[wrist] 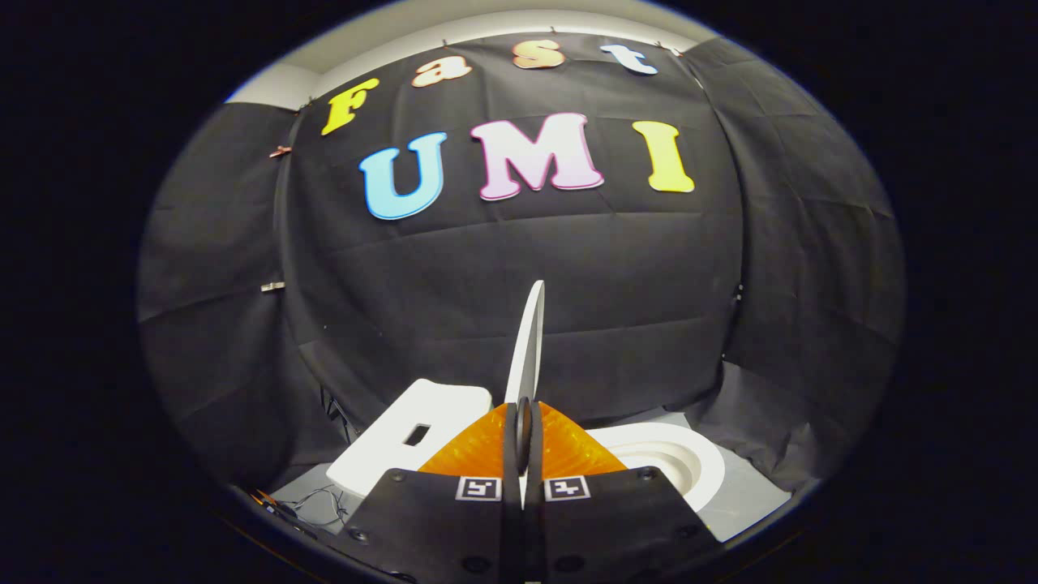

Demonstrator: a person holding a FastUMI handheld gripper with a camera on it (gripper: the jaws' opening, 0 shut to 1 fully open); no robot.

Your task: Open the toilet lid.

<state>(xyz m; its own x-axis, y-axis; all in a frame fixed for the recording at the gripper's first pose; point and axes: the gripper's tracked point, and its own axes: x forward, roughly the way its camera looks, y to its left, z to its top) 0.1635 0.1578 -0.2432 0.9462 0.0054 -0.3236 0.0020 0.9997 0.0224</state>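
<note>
Gripper view first: we see the toilet lid standing up on its thin edge, almost straight up and leaning just a little. It is white and flat. Its bottom edge sits right between our two fingers, and the rest of it rises up beyond them.

Our gripper is squeezed tight on the lid. Both fingers press on it, one from each side, with no room left over.

Down to the right of the fingers we see the white toilet bowl, round and open at the top. To the left of the fingers is the white tank, a boxy shape with a small dark slot in it. Some thin wires lie on the grey floor near the tank. Black cloth hangs all around behind the toilet.
</note>
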